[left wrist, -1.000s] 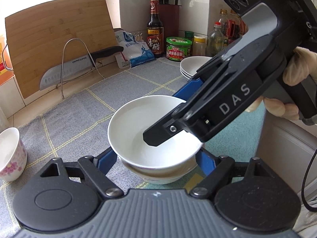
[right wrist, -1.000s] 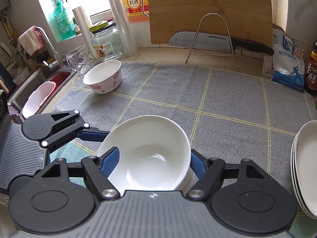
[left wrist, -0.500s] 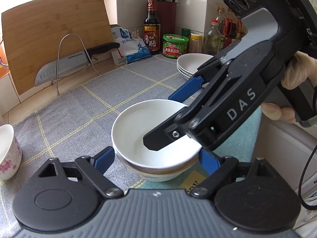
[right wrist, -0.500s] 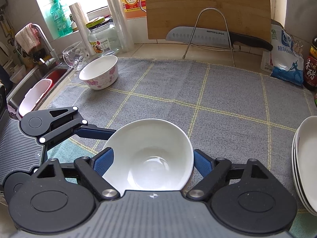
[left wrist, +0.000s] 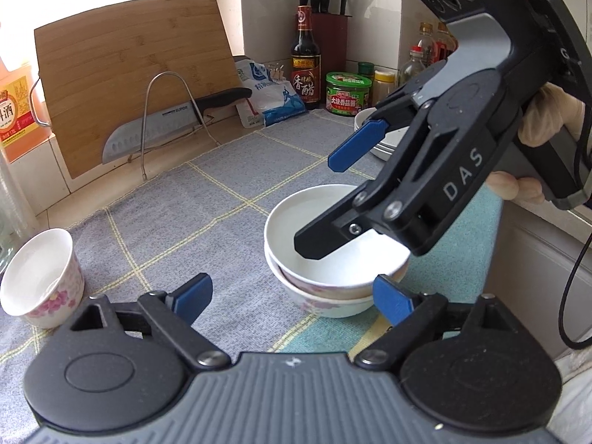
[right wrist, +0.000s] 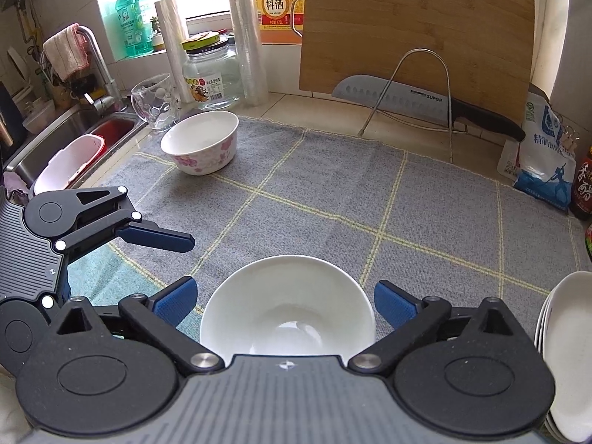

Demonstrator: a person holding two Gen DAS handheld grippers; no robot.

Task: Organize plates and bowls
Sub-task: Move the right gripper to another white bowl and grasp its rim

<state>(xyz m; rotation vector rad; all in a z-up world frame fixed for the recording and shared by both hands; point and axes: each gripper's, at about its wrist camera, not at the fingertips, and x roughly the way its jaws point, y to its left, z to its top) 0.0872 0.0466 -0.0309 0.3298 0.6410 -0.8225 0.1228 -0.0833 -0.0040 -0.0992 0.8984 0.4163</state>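
- While both grippers hover over the grey checked mat (right wrist: pixel 333 192), a white bowl (right wrist: pixel 288 307) sits nested in a flower-patterned bowl (left wrist: pixel 325 301) near the mat's front edge.
- Seen by its own camera, the right gripper (right wrist: pixel 283 301) has its blue pads on either side of the white bowl's rim with a gap on each side; its jaws are opening and grasp nothing.
- From the left wrist view, the right gripper (left wrist: pixel 333 199) is held above the nested bowls by a gloved hand (left wrist: pixel 547 118), one finger over the bowl's inside and the other raised beyond it.
- The left gripper (left wrist: pixel 292 296) is also opening; its pads touch neither bowl, the right-hand pad being just beside the stack and the left-hand pad well clear over the mat.
- In the right wrist view, the left gripper (right wrist: pixel 159 238) reaches in from the left, to the left of the white bowl.
- Another flowered bowl (right wrist: pixel 201 144) stands alone at the mat's far corner, near the sink (right wrist: pixel 55 140).
- A stack of white plates (right wrist: pixel 566 351) rests at the right edge of the mat.
- Behind the mat, a bamboo cutting board (right wrist: pixel 418 33) leans on the wall, with a knife (right wrist: pixel 407 101) lying across a wire rack (right wrist: pixel 421 55) in front of it.
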